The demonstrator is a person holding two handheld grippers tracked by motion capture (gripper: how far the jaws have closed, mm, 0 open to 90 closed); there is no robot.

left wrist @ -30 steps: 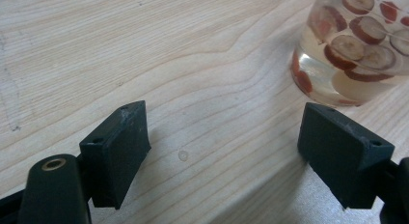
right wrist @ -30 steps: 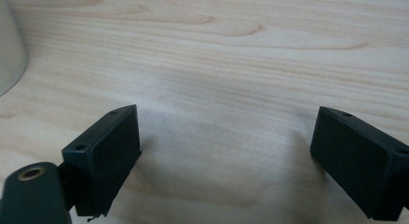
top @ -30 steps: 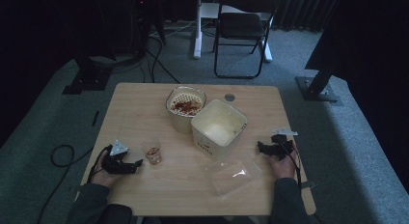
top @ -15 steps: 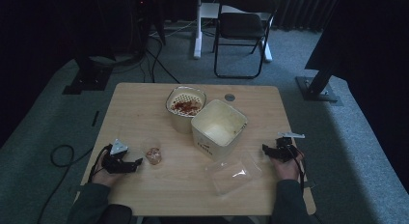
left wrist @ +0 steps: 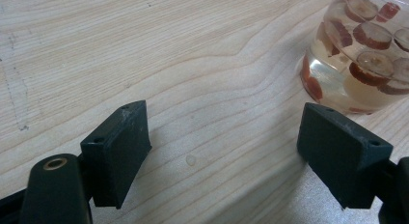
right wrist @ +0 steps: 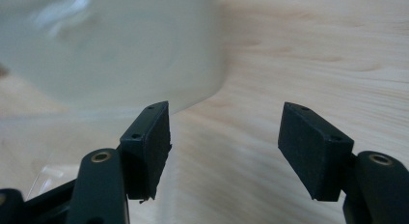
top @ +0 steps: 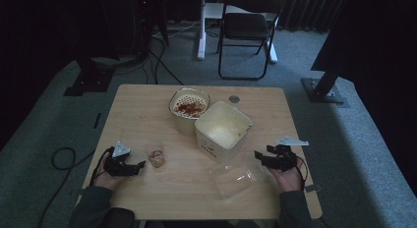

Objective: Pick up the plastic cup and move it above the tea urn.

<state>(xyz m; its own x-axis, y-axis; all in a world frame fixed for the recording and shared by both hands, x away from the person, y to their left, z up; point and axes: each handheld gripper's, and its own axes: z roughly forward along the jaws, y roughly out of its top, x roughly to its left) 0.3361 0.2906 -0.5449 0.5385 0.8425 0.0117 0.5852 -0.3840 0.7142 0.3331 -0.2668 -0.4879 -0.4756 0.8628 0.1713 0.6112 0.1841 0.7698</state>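
Observation:
A small glass cup (top: pixel 156 157) of red-rimmed fruit slices stands at the front left of the wooden table (top: pixel 147 105). My left gripper (top: pixel 139 165) lies just left of it, open. In the left gripper view the glass cup (left wrist: pixel 359 50) sits beyond the right jaw, and my left gripper (left wrist: pixel 222 118) has only bare wood between its jaws. My right gripper (top: pixel 257 155) is open at the front right, beside a clear plastic container (top: pixel 236 178). In the right gripper view my right gripper (right wrist: pixel 224 113) points at the blurred cream tub (right wrist: pixel 111 45), with nothing between its jaws.
A square cream tub (top: pixel 223 129) stands mid-table, with a colander bowl (top: pixel 189 106) of red pieces just behind it. A small grey disc (top: pixel 234 99) lies near the far edge. A chair (top: pixel 246 26) stands on the floor beyond the table.
My right gripper has shifted a little toward the near edge of the table, ending beside the clear container. The left gripper and the cup have hardly moved.

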